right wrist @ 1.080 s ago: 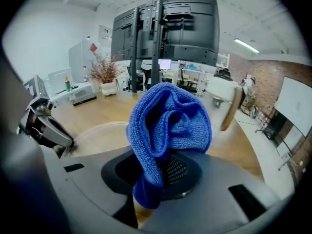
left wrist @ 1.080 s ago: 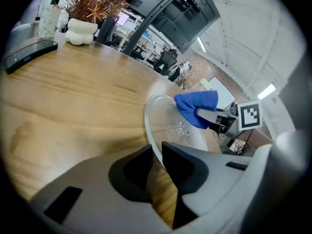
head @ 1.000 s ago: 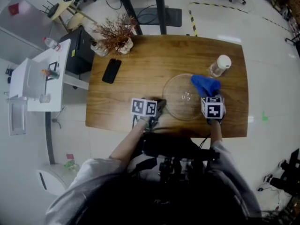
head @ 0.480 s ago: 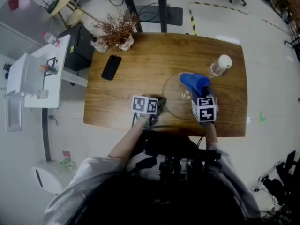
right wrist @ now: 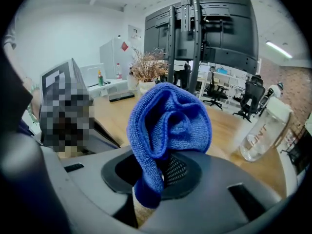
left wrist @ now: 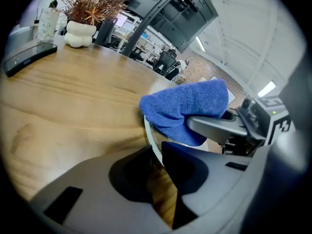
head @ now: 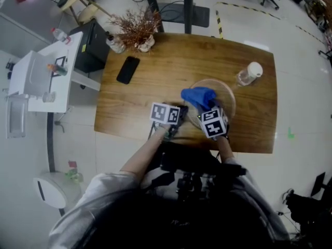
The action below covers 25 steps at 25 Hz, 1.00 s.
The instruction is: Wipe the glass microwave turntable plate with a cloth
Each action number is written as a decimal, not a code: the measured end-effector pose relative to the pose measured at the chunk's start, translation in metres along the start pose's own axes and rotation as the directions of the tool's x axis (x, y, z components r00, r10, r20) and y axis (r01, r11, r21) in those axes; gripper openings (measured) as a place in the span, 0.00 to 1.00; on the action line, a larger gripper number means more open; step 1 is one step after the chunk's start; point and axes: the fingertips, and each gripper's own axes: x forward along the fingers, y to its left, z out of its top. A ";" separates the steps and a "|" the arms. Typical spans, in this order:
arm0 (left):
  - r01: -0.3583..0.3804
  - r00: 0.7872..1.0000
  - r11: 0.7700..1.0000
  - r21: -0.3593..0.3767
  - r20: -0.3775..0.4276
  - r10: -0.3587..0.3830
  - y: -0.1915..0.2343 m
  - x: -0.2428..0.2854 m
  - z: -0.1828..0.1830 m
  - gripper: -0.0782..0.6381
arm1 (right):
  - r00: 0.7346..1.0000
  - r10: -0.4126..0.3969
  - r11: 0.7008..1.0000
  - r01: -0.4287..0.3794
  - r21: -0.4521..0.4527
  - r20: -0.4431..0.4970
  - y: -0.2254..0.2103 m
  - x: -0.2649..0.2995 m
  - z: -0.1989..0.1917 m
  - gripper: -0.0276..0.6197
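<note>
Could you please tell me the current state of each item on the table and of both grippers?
glass plate: lying on the table, partly under the cloth.
blue cloth: bunched, over the plate.
left gripper: closed on the plate's rim.
right gripper: closed on the cloth.
bottle: upright, capped.
phone: flat, screen dark.

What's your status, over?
Left gripper clamped on plate rim. Right gripper shut on blue cloth, cloth over plate. Bottle beside plate, not blocking.
</note>
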 end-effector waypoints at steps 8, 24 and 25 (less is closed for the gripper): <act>0.014 1.000 1.000 -0.011 -0.006 -0.014 0.004 0.000 0.000 0.19 | 0.978 -0.204 0.947 0.207 0.244 -0.037 -0.090 -0.049 -0.057 0.18; 0.015 1.000 1.000 -0.012 -0.007 -0.015 0.005 0.000 -0.001 0.19 | 0.975 -0.220 0.929 0.198 0.312 0.039 -0.079 -0.066 -0.045 0.18; 0.015 1.000 1.000 -0.013 -0.008 -0.015 0.005 0.000 -0.001 0.19 | 0.981 -0.186 0.940 0.159 0.301 0.061 -0.065 -0.061 -0.035 0.18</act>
